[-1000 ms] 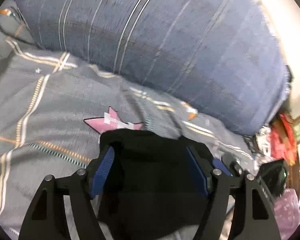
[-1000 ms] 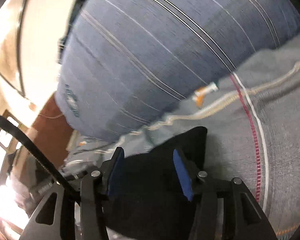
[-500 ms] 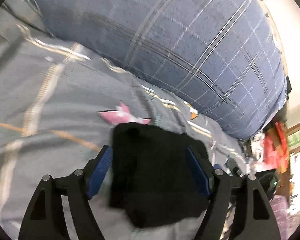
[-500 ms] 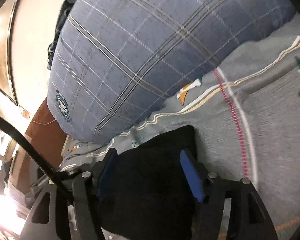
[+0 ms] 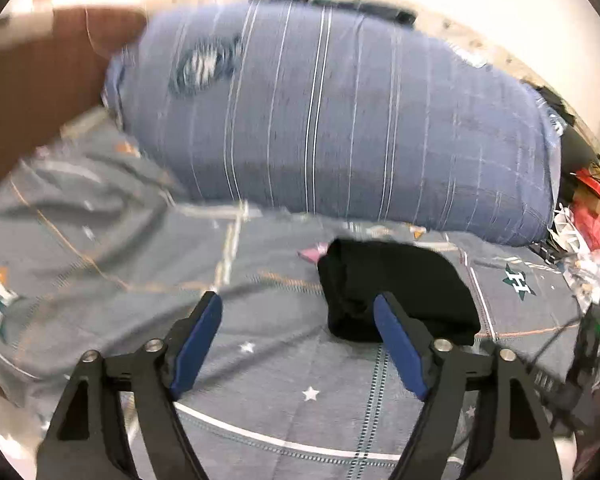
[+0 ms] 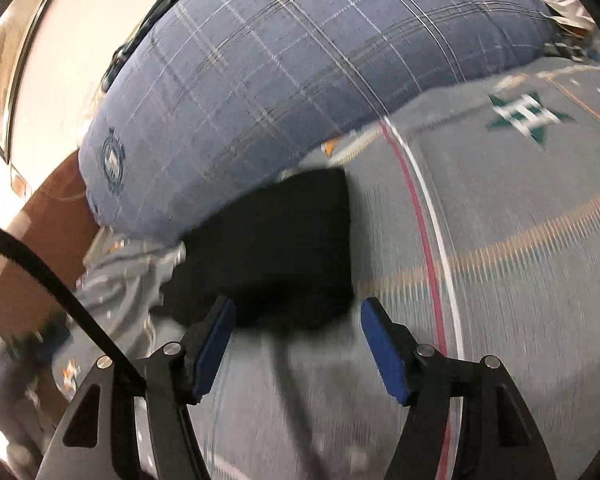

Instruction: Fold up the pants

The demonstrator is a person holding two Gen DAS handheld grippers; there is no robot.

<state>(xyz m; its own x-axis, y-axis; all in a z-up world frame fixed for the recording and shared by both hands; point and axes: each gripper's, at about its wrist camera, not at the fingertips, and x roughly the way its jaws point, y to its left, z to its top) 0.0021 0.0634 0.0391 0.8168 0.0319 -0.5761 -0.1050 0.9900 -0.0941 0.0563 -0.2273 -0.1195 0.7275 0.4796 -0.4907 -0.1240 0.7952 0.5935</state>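
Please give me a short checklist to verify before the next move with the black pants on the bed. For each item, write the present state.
1. Left gripper released: ok, its jaws stand wide apart and nothing is between them.
2. Right gripper released: ok, it is open and apart from the cloth.
3. Black pants folded into a compact bundle: ok, they lie as one squarish pile on the grey bedsheet.
4. Edges of the fold aligned: cannot tell, the dark cloth is blurred.
5. Bundle clear of the blue plaid pillow: not ok, its far edge lies right against the pillow.
6. Nothing lying on top of the pants: ok.
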